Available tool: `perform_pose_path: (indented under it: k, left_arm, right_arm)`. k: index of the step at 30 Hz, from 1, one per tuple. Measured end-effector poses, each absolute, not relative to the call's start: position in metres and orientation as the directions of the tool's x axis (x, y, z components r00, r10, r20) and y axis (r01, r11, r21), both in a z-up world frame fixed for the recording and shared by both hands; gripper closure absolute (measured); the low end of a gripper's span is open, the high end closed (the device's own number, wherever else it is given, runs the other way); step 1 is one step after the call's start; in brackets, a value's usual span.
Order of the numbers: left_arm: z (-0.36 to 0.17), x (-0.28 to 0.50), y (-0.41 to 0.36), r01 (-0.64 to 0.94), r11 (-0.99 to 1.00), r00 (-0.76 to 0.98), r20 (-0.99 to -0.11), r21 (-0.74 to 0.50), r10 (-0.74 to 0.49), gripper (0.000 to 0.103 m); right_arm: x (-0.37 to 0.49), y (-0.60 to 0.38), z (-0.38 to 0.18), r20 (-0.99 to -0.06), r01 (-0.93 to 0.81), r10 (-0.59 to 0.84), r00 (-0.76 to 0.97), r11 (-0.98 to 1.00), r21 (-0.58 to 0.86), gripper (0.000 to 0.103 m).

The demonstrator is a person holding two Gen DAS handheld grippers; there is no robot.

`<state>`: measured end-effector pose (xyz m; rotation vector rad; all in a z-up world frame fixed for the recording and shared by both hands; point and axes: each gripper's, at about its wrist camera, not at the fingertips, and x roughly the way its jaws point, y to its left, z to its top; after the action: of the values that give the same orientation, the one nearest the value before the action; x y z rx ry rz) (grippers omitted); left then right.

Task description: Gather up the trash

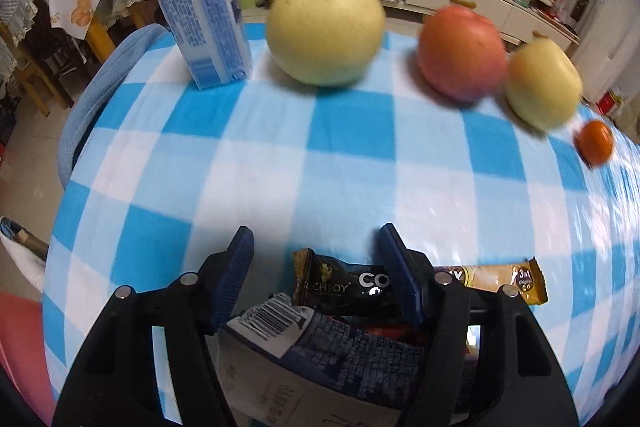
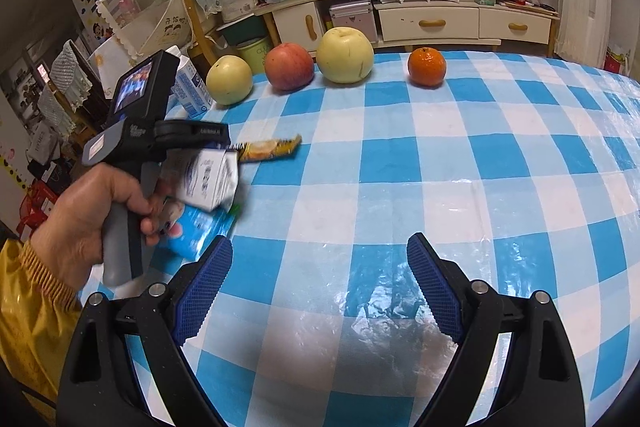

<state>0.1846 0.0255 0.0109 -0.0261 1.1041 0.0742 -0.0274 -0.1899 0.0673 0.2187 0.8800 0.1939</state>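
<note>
My left gripper [image 1: 316,267] is shut on a crumpled white-and-blue carton [image 1: 320,347], wedged deep between its fingers. The right wrist view shows the same carton [image 2: 212,183] held just above the checked cloth, with a hand [image 2: 92,211] in a yellow sleeve on the handle. A brown and black coffee sachet [image 1: 480,279] lies flat on the cloth just past the left fingertips; the right wrist view shows the sachet [image 2: 272,149] beyond the carton. A light-blue pack [image 2: 196,231] lies under the hand. My right gripper [image 2: 320,279] hangs open over bare cloth with nothing between its fingers.
An upright white milk carton [image 1: 200,7] with a screw cap stands at the far left of the table. A yellow pear [image 1: 324,27], a red apple [image 1: 460,55], a second pear [image 1: 544,83] and an orange [image 1: 596,143] line the far edge. Cupboards and chairs stand beyond.
</note>
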Motion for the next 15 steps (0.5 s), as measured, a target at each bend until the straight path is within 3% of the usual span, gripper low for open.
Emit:
perform_pose_path:
  k: [8,11,15]
  left_arm:
    - [0.009,0.099,-0.013,0.146,0.989,0.465,-0.883,0.003,-0.066,0.037]
    - [0.011,0.068,-0.022,0.257,0.965,0.432,-0.887,-0.052,-0.163,0.036]
    - [0.036,0.03,-0.006,0.255,0.964,0.495,-0.846,-0.077,-0.198,0.035]
  right_arm:
    - [-0.03,-0.197,0.064,-0.749,-0.087,0.256,0.612,0.962,0.258,0.015]
    - [-0.032,-0.197,0.063,-0.755,-0.106,0.247,0.608,0.967,0.23,0.015]
    - [-0.034,-0.194,0.057,-0.768,-0.143,0.289,0.572,0.957,0.254,0.015]
